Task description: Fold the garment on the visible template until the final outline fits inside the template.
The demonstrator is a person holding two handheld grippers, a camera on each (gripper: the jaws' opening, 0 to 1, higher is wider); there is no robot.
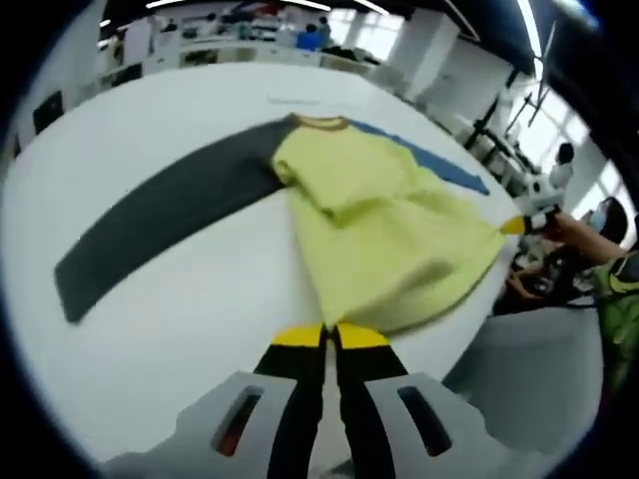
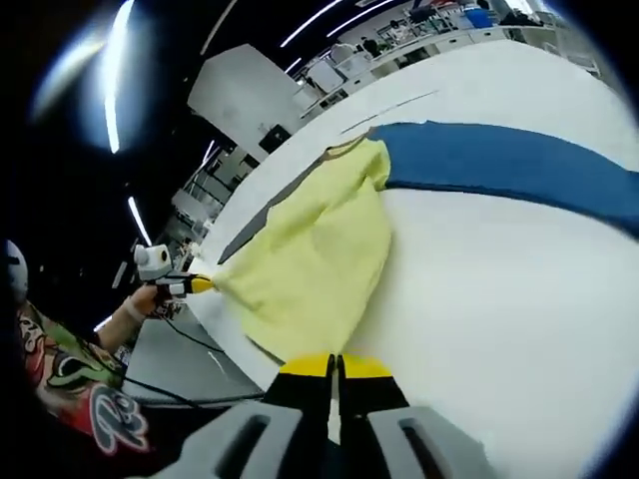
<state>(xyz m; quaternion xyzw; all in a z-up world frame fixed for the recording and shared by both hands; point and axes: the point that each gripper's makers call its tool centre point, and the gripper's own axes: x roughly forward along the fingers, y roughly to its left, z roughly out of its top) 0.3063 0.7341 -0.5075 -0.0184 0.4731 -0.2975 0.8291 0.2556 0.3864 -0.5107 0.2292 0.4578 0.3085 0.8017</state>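
1. Here, shirt (image 1: pixel 384 225) lying on the white table (image 1: pixel 190 319), gray sleeve (image 1: pixel 165 215) left, blue sleeve (image 2: pixel 509 165) right.
2. Soft, light, floppy; best grabbed at the hem corners.
3. Left gripper (image 1: pixel 330 335) pinched shut on near hem; right gripper (image 2: pixel 335 365) likewise.
4. No boxes or bins around.

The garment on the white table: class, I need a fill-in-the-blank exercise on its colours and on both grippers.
1. The garment's body is ____.
2. In the left gripper view, the sleeve stretched across the table is dark ____.
3. In the right gripper view, the sleeve is ____.
4. Each gripper pinches the garment's ____.

Missing words: yellow; grey; blue; hem
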